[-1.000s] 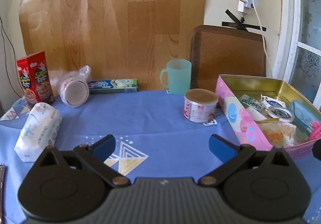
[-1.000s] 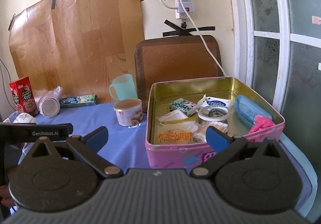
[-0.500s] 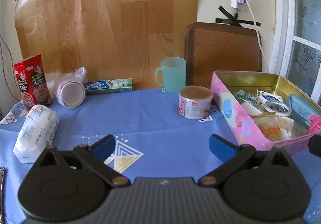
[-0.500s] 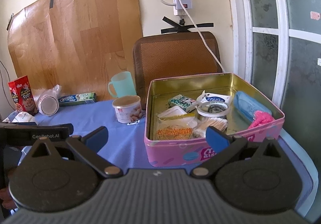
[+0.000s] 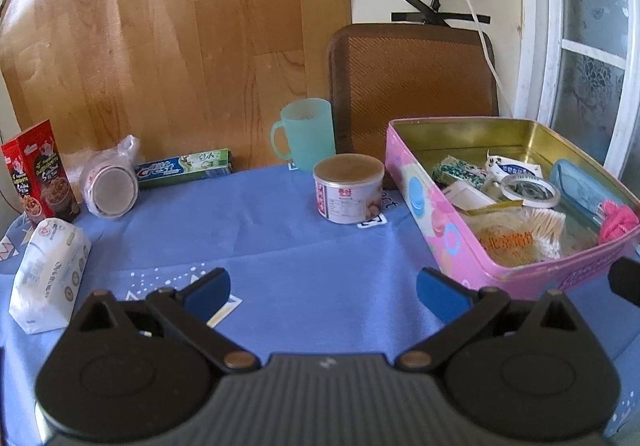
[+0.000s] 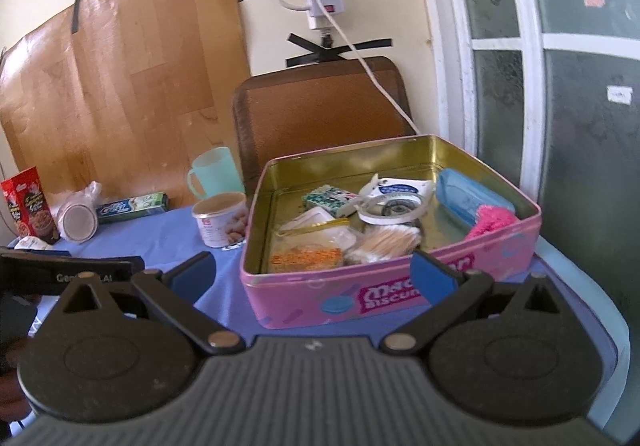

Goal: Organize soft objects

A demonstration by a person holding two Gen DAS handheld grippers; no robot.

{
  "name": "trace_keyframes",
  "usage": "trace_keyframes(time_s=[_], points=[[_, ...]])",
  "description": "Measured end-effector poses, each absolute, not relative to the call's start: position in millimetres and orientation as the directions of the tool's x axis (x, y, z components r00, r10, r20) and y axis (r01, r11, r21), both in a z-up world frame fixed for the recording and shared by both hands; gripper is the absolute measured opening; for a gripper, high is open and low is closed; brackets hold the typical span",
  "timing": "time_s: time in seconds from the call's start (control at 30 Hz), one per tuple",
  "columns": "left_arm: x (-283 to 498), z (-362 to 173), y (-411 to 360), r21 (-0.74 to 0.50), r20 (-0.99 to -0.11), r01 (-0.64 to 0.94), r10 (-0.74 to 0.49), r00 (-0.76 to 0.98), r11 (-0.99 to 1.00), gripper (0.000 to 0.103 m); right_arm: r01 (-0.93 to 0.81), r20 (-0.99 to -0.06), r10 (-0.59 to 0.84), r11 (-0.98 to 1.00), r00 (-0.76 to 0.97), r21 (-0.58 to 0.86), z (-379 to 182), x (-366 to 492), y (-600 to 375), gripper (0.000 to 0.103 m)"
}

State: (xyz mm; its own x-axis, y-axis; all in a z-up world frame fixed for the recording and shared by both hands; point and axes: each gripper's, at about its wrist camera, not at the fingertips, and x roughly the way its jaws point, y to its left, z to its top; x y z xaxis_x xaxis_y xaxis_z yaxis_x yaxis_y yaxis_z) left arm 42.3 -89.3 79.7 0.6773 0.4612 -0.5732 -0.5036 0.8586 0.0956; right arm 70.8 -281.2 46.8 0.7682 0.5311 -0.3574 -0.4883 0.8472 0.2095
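Left gripper (image 5: pixel 323 290) and right gripper (image 6: pixel 313 275) — black linkage arms, blue fingertip pads, brass pivot screws

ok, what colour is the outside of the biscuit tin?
Pink, with pale blue circle motifs; the biscuit tin is gold inside. It shows best in the right wrist view.

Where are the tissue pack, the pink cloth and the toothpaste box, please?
tissue pack (image 5: pixel 48 274), left wrist view, on its front face.
pink cloth (image 6: pixel 490 220), right wrist view, on its fuzzy middle, inside the tin.
toothpaste box (image 5: pixel 182 167), left wrist view, on its printed side.
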Motion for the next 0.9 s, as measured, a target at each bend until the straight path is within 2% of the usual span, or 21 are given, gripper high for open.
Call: trace_keyframes(time_s=[0.5, 0.73, 0.9], points=[[70.5, 81.8, -109.5, 0.137, -0.574, -0.482, 0.465, 0.673, 0.866, 0.103, -0.460, -0.354, 0.525, 0.850, 0.774, 0.256, 39.1, 89.1, -304.2, 0.103], [77.0, 84.7, -114.5, 0.103, -0.583, -0.444, 0.416, 0.698, 0.890, 0.103, -0.447, -0.360, 0.521, 0.852, 0.774, 0.272, 34.6, 93.4, -310.3, 0.103], [71.0, 88.9, -116.5, 0.065, -0.550, -0.413, 0.378, 0.744, 0.908, 0.103, -0.442, -0.348, 0.512, 0.858, 0.785, 0.263, 35.3, 90.7, -314.4, 0.103]])
